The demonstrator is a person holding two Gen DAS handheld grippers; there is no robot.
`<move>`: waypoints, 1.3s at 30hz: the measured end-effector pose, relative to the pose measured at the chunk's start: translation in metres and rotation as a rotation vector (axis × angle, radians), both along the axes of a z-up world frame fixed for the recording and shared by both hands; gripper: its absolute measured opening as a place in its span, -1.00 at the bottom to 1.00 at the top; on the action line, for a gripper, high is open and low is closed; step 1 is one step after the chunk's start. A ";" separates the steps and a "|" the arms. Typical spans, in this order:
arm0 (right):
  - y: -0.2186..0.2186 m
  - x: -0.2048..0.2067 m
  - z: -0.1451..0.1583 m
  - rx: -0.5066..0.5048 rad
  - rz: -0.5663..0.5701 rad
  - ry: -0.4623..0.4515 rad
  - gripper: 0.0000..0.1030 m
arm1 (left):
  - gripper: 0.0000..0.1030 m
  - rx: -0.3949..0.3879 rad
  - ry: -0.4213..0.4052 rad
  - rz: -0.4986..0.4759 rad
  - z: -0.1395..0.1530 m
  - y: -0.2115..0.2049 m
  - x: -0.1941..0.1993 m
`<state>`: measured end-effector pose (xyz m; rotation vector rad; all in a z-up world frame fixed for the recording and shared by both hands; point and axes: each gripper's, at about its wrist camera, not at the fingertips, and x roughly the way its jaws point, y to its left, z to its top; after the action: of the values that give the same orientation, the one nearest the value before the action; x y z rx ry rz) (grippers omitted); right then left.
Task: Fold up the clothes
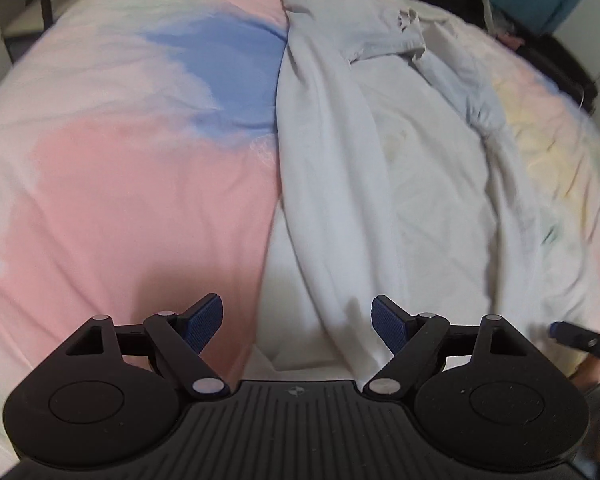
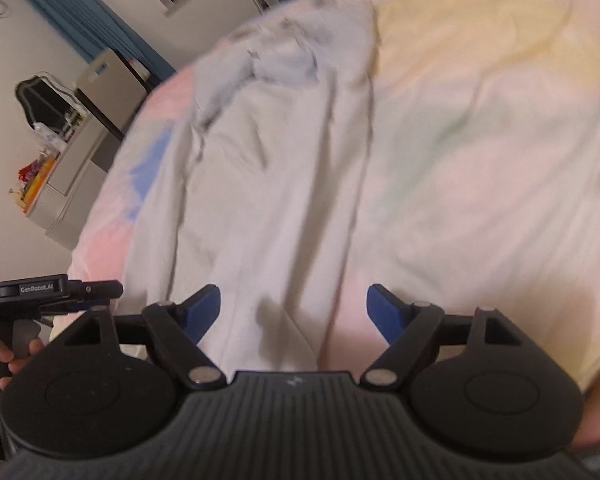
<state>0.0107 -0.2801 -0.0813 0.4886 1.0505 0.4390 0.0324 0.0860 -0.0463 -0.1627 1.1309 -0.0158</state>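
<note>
Shirt [image 1: 380, 168] lies lengthwise on the bed [image 1: 120, 184], pale w/ a bluish collar end far from both tongs, side already lapped over the middle.

Left tongs [image 1: 298, 324] gape wide just above the near hem, holding nothing. Right tongs [image 2: 294, 310] also spread, empty, over the hem's right part.

To do it well, probably pinch both hem corners evenly, lift low, carry toward the collar so the edges line up.

Hem edge is hidden under both tongs' bodies; the right view is blurred, so creases are hard to read. Far clutter is unclear.
</note>
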 end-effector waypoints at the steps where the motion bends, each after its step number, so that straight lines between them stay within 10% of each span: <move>1: -0.002 0.001 -0.004 0.010 -0.003 0.040 0.58 | 0.66 0.016 0.025 -0.022 -0.003 -0.002 0.002; 15: 0.035 -0.012 -0.022 -0.017 0.165 0.196 0.30 | 0.78 0.029 0.274 -0.246 -0.034 -0.023 -0.006; 21: 0.031 -0.023 -0.012 0.037 0.159 0.144 -0.89 | 0.07 0.065 0.224 -0.250 -0.016 -0.013 -0.027; 25: 0.015 -0.023 0.003 0.121 0.106 0.083 -0.91 | -0.43 0.077 0.185 -0.265 0.000 -0.005 -0.044; 26: 0.010 -0.023 0.008 0.140 0.091 0.066 -0.91 | -0.76 0.048 0.183 -0.268 0.004 -0.002 -0.048; 39: -0.077 -0.040 0.087 0.346 -0.065 -0.148 -0.93 | -0.86 -0.363 -0.102 -0.118 0.103 0.035 -0.106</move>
<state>-0.0295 -0.3567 0.0061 0.7831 0.8156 0.5934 -0.0739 0.1215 0.0569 -0.4131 1.0266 -0.3327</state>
